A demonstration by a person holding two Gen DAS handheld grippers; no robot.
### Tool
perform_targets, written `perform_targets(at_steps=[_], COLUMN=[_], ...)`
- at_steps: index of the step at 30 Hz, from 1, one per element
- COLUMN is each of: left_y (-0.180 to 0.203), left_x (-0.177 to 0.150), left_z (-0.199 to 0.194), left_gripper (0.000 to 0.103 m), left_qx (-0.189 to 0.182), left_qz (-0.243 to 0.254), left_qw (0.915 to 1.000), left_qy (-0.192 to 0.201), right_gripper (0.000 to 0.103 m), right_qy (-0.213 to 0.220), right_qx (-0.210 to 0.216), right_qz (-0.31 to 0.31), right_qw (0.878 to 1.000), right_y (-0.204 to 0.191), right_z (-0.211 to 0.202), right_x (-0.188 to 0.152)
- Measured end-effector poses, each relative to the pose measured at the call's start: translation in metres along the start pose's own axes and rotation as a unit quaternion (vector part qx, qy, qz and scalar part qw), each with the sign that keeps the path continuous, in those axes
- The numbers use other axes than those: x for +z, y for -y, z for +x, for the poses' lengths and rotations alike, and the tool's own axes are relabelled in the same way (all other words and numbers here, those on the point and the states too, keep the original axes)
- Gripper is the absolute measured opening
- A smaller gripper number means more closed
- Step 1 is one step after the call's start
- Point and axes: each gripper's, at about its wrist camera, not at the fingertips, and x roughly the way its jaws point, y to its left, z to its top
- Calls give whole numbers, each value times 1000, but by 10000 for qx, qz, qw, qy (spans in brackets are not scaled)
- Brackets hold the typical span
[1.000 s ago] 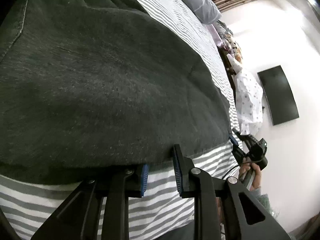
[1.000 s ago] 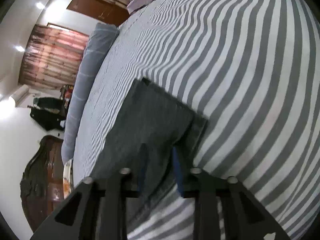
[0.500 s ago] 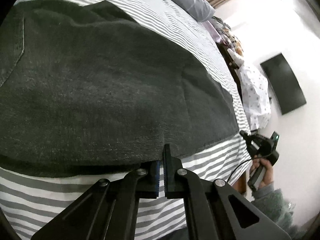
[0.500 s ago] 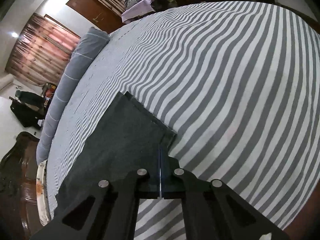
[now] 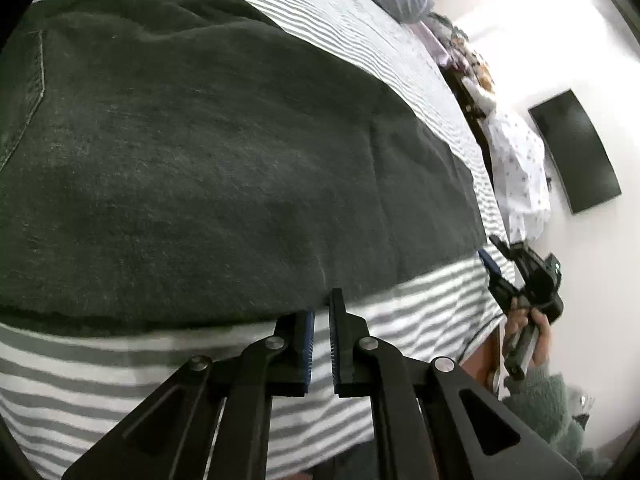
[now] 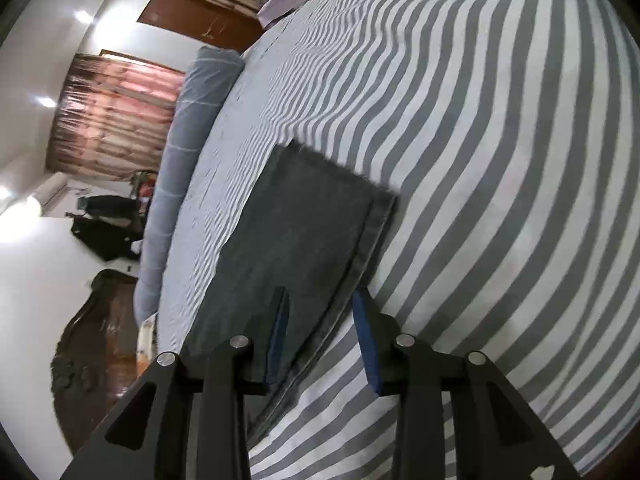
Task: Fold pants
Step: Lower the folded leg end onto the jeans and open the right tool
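Dark grey pants [image 5: 224, 168] lie flat on a grey-and-white striped bed [image 5: 120, 384], one leg stacked on the other. My left gripper [image 5: 321, 312] sits at the pants' near long edge, jaws slightly apart with nothing between them. My right gripper [image 6: 320, 300] is open over the hem end of the pants [image 6: 304, 224], straddling the side seam without gripping it. The right gripper also shows in the left wrist view [image 5: 496, 256], at the hem corner.
A long grey bolster [image 6: 188, 152] lies along the bed's far side. A dark TV [image 5: 576, 156] hangs on the white wall. A spotted white cloth [image 5: 520, 176] and clutter lie beyond the bed. A dark wooden headboard [image 6: 96, 344] stands at left.
Both grippers shut at the pants' edge half a second ago and have now opened, the right wide, the left a little. The pants lie flat, released.
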Motion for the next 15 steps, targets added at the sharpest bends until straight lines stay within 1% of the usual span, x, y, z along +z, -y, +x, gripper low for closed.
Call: perform_targets(at_steps=[2, 3, 5, 7, 9, 11, 12, 13, 15], left_y=[10, 16, 33, 47, 59, 62, 60, 58, 48], left_x=[-4, -7, -13, -16, -13, -6, -1, 5, 17], left_z=[-1, -2, -4, -8, -11, -13, -12, -11, -10], left_gripper=[8, 10, 10, 10, 12, 13, 13, 14, 15], left_qx=[-36, -8, 32, 0, -50, -34, 39, 121, 275], left_qz=[222, 411, 867, 1222, 1423, 1411, 1340, 1233, 981], left_qw=[9997, 9990, 9960, 9923, 9898, 9900, 9908, 9920, 9939], left_qy=[-108, -149, -224, -182, -85, 79, 160, 243, 431], right_gripper=[33, 33, 33, 32, 31, 30, 30, 30, 30], right_qy=[-25, -12, 51, 178, 295, 399, 442, 481, 427], right_qx=[84, 138, 334, 520, 575, 635, 632, 568, 562], right_qz=[-48, -38, 68, 159, 233, 317, 334, 300, 256], right_qw=[9999, 9999, 9994, 9984, 9976, 9967, 9965, 9968, 9972], right_y=[3, 5, 9, 12, 12, 10, 9, 8, 7], right_z=[4, 5, 8, 11, 15, 19, 20, 22, 23], right_x=[-3, -3, -1, 4, 11, 19, 23, 28, 28])
